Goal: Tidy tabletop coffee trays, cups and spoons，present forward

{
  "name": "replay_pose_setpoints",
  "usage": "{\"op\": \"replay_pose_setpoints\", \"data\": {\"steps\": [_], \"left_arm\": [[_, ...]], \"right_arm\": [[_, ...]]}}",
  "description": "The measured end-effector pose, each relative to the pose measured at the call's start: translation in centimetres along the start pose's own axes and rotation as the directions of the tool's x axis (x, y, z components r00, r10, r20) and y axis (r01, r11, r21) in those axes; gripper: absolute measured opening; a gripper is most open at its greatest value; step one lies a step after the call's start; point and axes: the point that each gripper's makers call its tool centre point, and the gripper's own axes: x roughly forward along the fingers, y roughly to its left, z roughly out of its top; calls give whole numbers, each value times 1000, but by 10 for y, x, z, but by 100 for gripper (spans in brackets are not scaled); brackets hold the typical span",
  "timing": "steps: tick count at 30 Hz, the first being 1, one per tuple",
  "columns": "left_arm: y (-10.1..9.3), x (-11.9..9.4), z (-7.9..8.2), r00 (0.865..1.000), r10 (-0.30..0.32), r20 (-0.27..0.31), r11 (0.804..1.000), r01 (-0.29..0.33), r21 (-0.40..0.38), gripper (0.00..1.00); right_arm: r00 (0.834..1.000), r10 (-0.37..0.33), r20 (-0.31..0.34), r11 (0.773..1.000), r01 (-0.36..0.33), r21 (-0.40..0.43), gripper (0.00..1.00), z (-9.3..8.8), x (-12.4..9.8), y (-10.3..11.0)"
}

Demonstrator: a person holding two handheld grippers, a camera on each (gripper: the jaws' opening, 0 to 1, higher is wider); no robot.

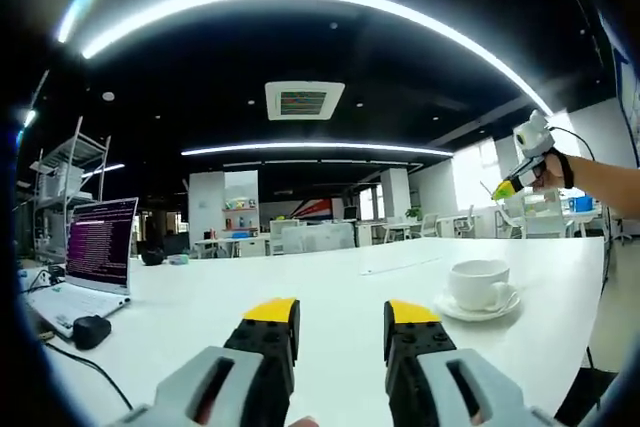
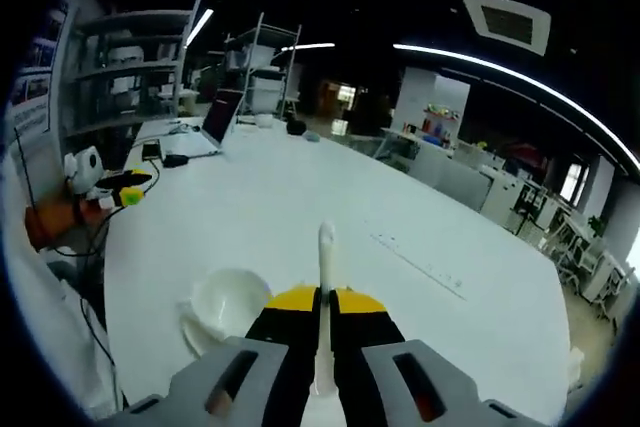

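Note:
A white cup (image 1: pixel 480 280) stands on its saucer (image 1: pixel 478 307) on the white table (image 1: pixel 330 282), to the right of my left gripper (image 1: pixel 340 319). That gripper is low over the table, open, with nothing between its yellow-tipped jaws. My right gripper (image 2: pixel 324 302) is shut on a white spoon (image 2: pixel 326 247), which sticks out forward past the tips. The same cup (image 2: pixel 228 305) sits just left of those jaws in the right gripper view. A hand holds the right gripper (image 1: pixel 524 155) high beyond the table's right end in the left gripper view. The left gripper (image 2: pixel 108 187) shows at the table's left edge.
An open laptop (image 1: pixel 95 257) and a black mouse (image 1: pixel 90 330) with its cable lie at the table's left end. The laptop (image 2: pixel 220 115) is at the far end in the right gripper view. Metal shelves (image 2: pixel 130 77) and other desks stand beyond.

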Motion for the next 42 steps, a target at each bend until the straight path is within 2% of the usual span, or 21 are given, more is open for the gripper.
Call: {"op": "replay_pose_setpoints", "data": {"steps": [4, 10, 17, 23, 29, 37, 42], "left_arm": [[-5, -2, -1, 1000, -19, -8, 1000, 19, 5, 35], [-9, -5, -1, 999, -42, -15, 999, 43, 15, 35], [-14, -10, 3, 998, -59, -12, 998, 59, 21, 35], [-18, -13, 0, 996, -81, -22, 996, 81, 28, 35], [-21, -13, 1, 995, -95, -25, 995, 95, 35, 35], [-33, -16, -2, 990, -136, -38, 990, 138, 42, 35], [-34, -17, -3, 989, -145, -42, 988, 147, 41, 35]], "right_arm": [[998, 12, 59, 1000, -13, 4, 5, 26, 11, 16], [993, 26, 116, 999, -28, 18, 5, 51, 28, 36], [989, 32, 143, 998, -40, 49, 5, 57, 50, 50], [991, 33, 130, 994, -46, 95, 5, 41, 70, 57], [993, 61, 103, 988, -74, 134, 5, 25, 85, 73], [994, 83, 75, 980, -95, 174, 5, -2, 98, 92], [993, 81, 83, 976, -96, 198, 5, -13, 101, 97]]}}
